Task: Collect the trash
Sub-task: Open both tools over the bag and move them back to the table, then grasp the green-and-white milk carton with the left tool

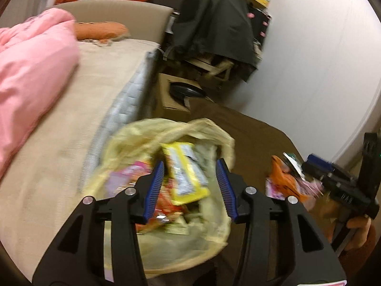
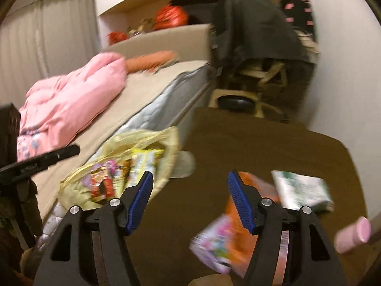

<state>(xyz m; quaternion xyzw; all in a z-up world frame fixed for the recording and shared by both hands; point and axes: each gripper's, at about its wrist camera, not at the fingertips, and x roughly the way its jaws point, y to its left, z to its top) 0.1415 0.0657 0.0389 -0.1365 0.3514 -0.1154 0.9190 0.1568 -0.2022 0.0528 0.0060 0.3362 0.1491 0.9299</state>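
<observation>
Bed (image 2: 152, 90) along the left, pink quilt (image 2: 71, 104) heaped on it. Yellowish trash bag (image 1: 214, 228) slumped on the brown rug (image 2: 250, 138), tight against the mattress side at the rug's left edge. Mouth gapes upward, probably left so for easy dropping. Inside: yellow wrapper (image 1: 185, 174) on top, pink and red packets beneath.

Left gripper (image 1: 190, 178) hangs over the bag mouth, jaws parted roughly halfway, nothing between the pads; the yellow wrapper shows through the gap but lies down in the bag, not gripped.

Mid-rug bare. Right gripper (image 2: 190, 197) above it, jaws spread wide, empty; carpet only between the pads.

Further right, toward the rug's right edge, loose litter not yet collected: orange packet (image 2: 240, 209) just beside the right-hand pad, pink printed packet (image 2: 214, 245) overlapping its lower end, green-and-white packet (image 2: 302, 190) beyond. Pink cylinder (image 2: 354, 234) at the far right edge; trash or not, cannot tell.

Judgement: both claws free, bag partly filled, the right-edge cluster is next, nearest the right gripper. Frames blurred; fine contact unclear.
</observation>
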